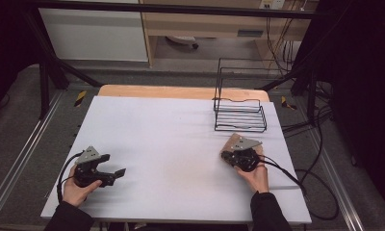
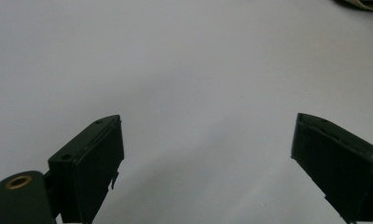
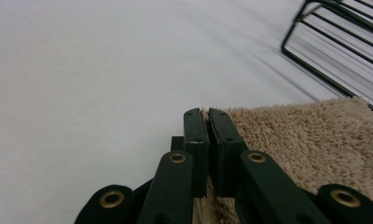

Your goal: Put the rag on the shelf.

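Observation:
A tan fluffy towel (image 3: pixel 310 144) lies flat on the white table (image 1: pixel 171 139) near its right side, in front of a black wire rack (image 1: pixel 239 115). My right gripper (image 3: pixel 207 114) is shut on the towel's left edge, with a thin strip of the cloth pinched between the pads. In the high view that right gripper (image 1: pixel 236 155) sits on the towel (image 1: pixel 234 142), held by a hand. My left gripper (image 2: pixel 208 140) is open and holds nothing, its jaws wide over bare table. It rests at the table's front left (image 1: pixel 114 175).
The wire rack (image 3: pixel 343 42) stands at the table's back right, just beyond the towel. Cables trail off the right edge of the table. A wooden board edge shows behind the white top, with dark frame posts around.

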`<action>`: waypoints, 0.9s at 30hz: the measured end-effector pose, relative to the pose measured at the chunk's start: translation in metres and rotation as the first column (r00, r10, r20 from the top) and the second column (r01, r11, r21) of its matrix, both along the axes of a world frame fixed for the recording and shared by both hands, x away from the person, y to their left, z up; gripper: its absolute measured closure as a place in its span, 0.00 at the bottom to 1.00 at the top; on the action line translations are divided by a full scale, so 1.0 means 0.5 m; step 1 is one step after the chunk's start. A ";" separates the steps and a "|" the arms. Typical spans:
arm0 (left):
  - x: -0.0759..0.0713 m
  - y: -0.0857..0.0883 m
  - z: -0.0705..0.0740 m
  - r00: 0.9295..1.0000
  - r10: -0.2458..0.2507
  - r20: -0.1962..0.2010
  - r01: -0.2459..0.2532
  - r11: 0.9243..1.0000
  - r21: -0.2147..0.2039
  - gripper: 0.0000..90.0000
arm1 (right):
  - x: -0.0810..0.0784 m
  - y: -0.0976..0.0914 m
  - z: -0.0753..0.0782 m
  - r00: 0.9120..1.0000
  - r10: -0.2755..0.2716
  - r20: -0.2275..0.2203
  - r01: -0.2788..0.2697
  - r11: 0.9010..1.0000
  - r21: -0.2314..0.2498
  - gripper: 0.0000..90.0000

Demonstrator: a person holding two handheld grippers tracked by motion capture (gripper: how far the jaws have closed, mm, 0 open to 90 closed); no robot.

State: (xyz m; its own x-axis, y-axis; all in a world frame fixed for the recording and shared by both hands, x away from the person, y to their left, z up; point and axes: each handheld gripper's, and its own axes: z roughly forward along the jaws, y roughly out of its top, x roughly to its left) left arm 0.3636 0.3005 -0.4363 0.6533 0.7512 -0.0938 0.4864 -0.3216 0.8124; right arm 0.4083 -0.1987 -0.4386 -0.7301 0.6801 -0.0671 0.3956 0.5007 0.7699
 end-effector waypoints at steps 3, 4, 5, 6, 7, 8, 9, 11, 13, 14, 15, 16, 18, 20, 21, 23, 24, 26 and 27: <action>0.000 0.000 0.000 1.000 -0.001 0.001 0.001 1.000 0.000 0.10 | -0.012 0.010 0.002 0.999 0.039 -0.005 -0.039 0.999 0.015 0.96; 0.000 0.000 0.000 1.000 0.000 0.001 0.000 1.000 -0.001 0.10 | -0.016 0.012 0.003 0.999 0.045 -0.011 -0.045 0.999 0.024 0.96; 0.000 0.000 0.000 1.000 0.000 0.001 0.000 1.000 0.000 0.10 | -0.020 0.014 0.004 0.998 0.053 -0.015 -0.053 0.998 0.025 0.96; 0.000 0.000 0.000 1.000 0.000 0.002 0.000 1.000 0.001 0.10 | -0.024 0.016 0.004 0.998 0.060 -0.017 -0.060 0.998 0.027 0.96; 0.000 0.000 0.001 1.000 -0.001 0.001 0.001 1.000 0.001 0.10 | -0.029 0.020 0.004 0.997 0.071 -0.019 -0.070 0.997 0.035 0.96; 0.000 0.000 0.001 1.000 -0.001 0.002 0.001 1.000 0.001 0.10 | -0.032 0.023 0.004 0.997 0.079 -0.024 -0.078 0.996 0.034 0.96; 0.000 0.000 0.001 1.000 -0.001 0.002 0.001 1.000 0.001 0.10 | -0.038 0.029 0.004 0.996 0.087 -0.022 -0.087 0.996 0.035 0.96; -0.001 0.000 0.001 1.000 0.001 0.003 -0.001 1.000 0.001 0.11 | -0.044 0.037 0.003 0.994 0.102 -0.026 -0.102 0.994 0.035 0.96; -0.001 0.000 0.001 1.000 0.002 0.003 -0.002 1.000 0.001 0.11 | -0.051 0.047 0.001 0.992 0.120 -0.034 -0.119 0.992 0.039 0.96; -0.001 0.000 0.001 1.000 0.002 0.004 -0.002 1.000 0.001 0.11 | -0.054 0.051 0.000 0.991 0.126 -0.033 -0.125 0.992 0.034 0.96; -0.001 0.000 0.001 1.000 0.002 0.004 -0.002 1.000 0.002 0.11 | -0.057 0.054 -0.001 0.991 0.132 -0.037 -0.130 0.991 0.035 0.96; -0.001 0.000 0.001 1.000 0.002 0.004 -0.002 1.000 0.002 0.11 | -0.060 0.057 -0.002 0.990 0.137 -0.039 -0.136 0.990 0.038 0.96; -0.001 0.000 0.001 1.000 0.003 0.005 -0.003 1.000 0.003 0.11 | -0.065 0.063 -0.002 0.988 0.149 -0.040 -0.148 0.988 0.039 0.96; -0.001 0.000 0.001 1.000 0.003 0.004 -0.003 1.000 0.004 0.11 | -0.072 0.070 -0.001 0.985 0.167 -0.045 -0.165 0.985 0.047 0.96; -0.001 0.000 0.001 1.000 0.003 0.004 -0.003 1.000 0.004 0.11 | -0.074 0.073 -0.002 0.984 0.173 -0.046 -0.170 0.984 0.052 0.96; -0.001 -0.001 0.001 1.000 0.003 0.005 -0.003 1.000 0.006 0.11 | -0.079 0.080 -0.002 0.981 0.186 -0.047 -0.184 0.981 0.056 0.96; -0.001 -0.001 0.001 1.000 0.004 0.006 -0.004 1.000 0.007 0.11 | -0.080 0.083 -0.002 0.980 0.194 -0.048 -0.192 0.980 0.055 0.96; -0.002 0.000 0.002 1.000 0.005 0.006 -0.005 1.000 0.007 0.11 | -0.084 0.090 -0.003 0.976 0.212 -0.049 -0.209 0.976 0.059 0.96; -0.001 0.000 0.002 1.000 0.005 0.006 -0.005 1.000 0.007 0.11 | -0.085 0.093 -0.003 0.974 0.219 -0.050 -0.216 0.975 0.060 0.96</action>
State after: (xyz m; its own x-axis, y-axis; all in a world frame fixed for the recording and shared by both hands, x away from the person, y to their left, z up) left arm 0.3628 0.3004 -0.4355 0.6504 0.7550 -0.0841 0.4827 -0.3252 0.8132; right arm 0.3658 -0.1522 -0.4401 -0.8623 0.5062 0.0103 0.3249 0.5377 0.7780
